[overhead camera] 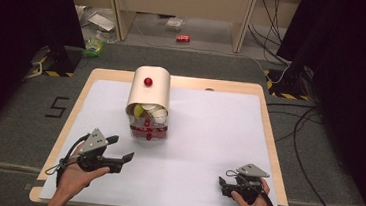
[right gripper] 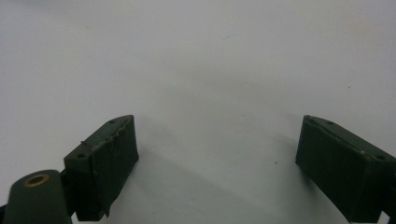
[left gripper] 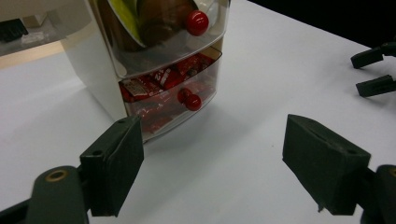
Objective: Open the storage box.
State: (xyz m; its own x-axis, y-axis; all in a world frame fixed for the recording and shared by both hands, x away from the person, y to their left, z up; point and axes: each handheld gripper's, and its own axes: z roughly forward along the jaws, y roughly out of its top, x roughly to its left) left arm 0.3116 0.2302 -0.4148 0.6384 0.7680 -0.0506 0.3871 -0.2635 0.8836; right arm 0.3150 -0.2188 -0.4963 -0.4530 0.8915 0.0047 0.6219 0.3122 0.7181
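Nothing looks started: your left gripper and right gripper both gape wide, empty, while the cream drawer cabinet with clear red-knobbed drawers stands shut mid-table, untouched.

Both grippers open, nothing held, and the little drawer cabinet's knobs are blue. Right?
Not quite: the knobs are red, not blue. The left gripper view shows a red knob on the upper drawer and another on the lower drawer of the cabinet. The rest stands: left gripper and right gripper are open, nothing held.
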